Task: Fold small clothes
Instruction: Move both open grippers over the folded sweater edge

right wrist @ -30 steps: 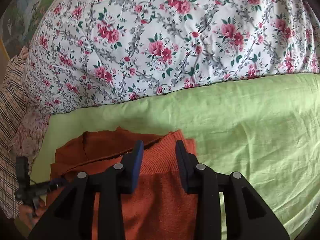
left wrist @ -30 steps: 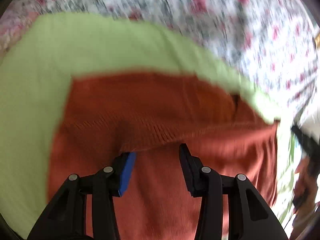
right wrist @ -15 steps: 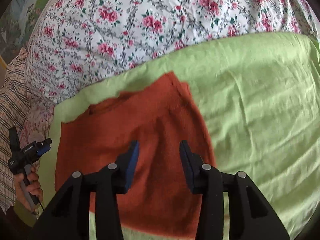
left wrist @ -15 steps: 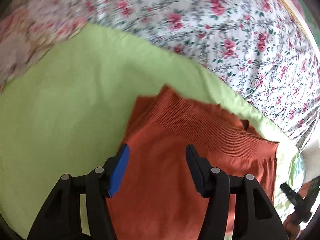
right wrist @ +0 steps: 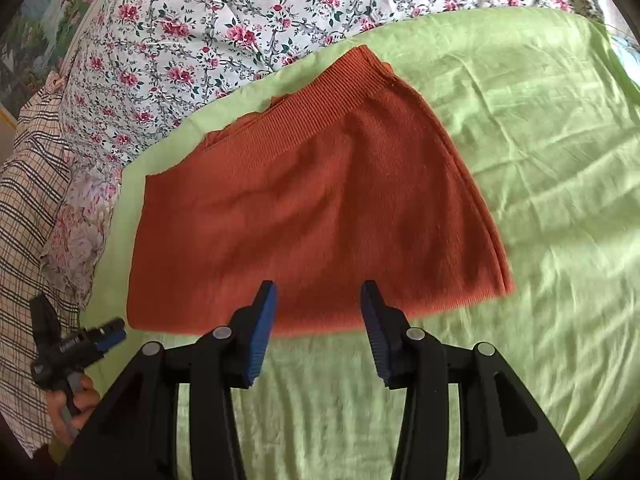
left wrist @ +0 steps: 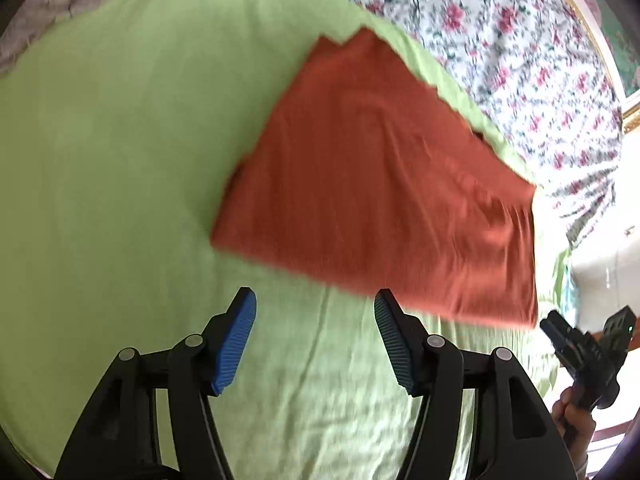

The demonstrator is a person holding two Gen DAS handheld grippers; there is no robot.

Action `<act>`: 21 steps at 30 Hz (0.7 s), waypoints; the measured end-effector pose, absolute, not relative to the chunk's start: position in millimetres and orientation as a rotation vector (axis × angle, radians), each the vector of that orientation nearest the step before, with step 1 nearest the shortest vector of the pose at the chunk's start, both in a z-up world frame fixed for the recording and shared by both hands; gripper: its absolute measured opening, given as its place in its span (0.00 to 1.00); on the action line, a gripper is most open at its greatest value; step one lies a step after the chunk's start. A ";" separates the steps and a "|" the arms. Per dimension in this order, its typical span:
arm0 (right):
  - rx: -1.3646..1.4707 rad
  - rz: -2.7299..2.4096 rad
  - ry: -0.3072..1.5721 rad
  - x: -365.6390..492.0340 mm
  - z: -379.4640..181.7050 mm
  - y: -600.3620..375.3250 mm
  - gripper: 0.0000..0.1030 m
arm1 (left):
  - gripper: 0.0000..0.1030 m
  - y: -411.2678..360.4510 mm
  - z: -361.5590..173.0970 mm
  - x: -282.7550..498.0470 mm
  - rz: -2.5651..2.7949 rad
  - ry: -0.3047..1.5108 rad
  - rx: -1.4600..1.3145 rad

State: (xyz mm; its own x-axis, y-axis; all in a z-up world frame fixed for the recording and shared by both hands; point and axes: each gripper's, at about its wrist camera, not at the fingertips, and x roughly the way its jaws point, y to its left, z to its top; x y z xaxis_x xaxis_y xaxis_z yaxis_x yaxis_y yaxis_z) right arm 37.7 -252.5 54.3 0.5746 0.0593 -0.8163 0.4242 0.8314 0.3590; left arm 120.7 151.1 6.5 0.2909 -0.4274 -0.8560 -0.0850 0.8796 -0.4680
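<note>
sweater [right wrist: 320,216] now folded flat on bed [right wrist: 540,160] | left hand-held gripper [left wrist: 316,312] wide, empty, pulled back | right hand-held gripper [right wrist: 318,304] wide, released | fold looks complete

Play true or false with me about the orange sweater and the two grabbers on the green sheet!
1. The orange sweater lies folded flat on the green sheet. True.
2. The right gripper is squeezing the sweater. False: its jaws are open and hold nothing.
3. The left gripper is open, over bare sheet just short of the sweater's near edge. True.
4. The flowery fabric covers the sweater. False: it lies beyond the sweater's far edge, which it does not reach.
5. The sweater's ribbed band is on the far side in the right wrist view. True.
</note>
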 end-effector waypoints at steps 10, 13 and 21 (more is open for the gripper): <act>0.584 -0.216 0.960 17.0 50.4 -244.6 0.56 | 0.69 133.0 1.0 97.8 -0.258 1.272 -0.533; 0.587 -0.189 0.968 19.0 49.5 -245.5 0.57 | 0.70 129.1 -7.9 107.4 -0.233 1.278 -0.592; 0.555 -0.171 0.999 18.7 50.5 -258.4 0.58 | 0.75 134.6 -32.3 133.0 -0.120 1.222 -0.741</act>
